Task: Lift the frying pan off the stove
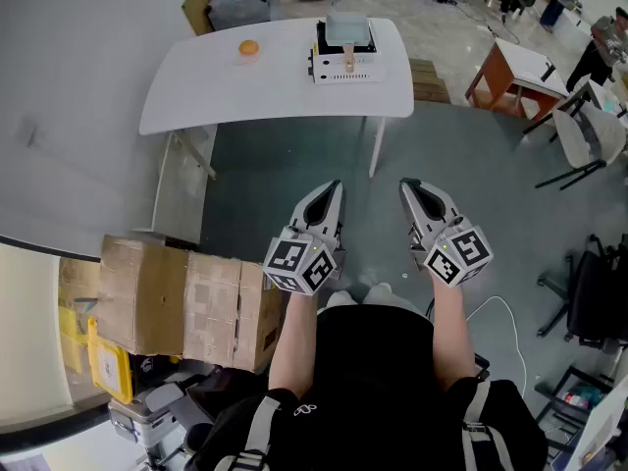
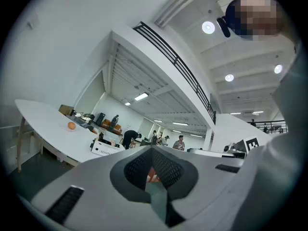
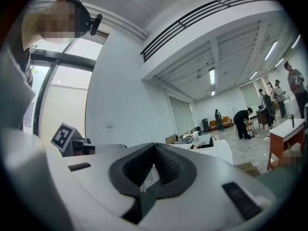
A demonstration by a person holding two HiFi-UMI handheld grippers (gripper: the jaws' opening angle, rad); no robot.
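Note:
On the far side of a white table [image 1: 196,86] stands a white stove [image 1: 343,69], and on it rests the grey frying pan [image 1: 348,30] with a pale handle pointing toward me. Both grippers hang well short of the table, over the grey floor, side by side. My left gripper [image 1: 334,188] is shut with nothing in it, and so is my right gripper [image 1: 408,186]. In the left gripper view the left gripper [image 2: 153,150] has its jaws together, with the stove [image 2: 107,149] small and far off beyond them. In the right gripper view the right gripper [image 3: 155,146] is likewise closed and empty.
An orange [image 1: 248,47] lies on the table left of the stove. A cardboard box [image 1: 182,302] stands at my left, next to my legs. A wooden desk [image 1: 510,72] and chairs [image 1: 589,135] are off to the right. People stand far back in the room.

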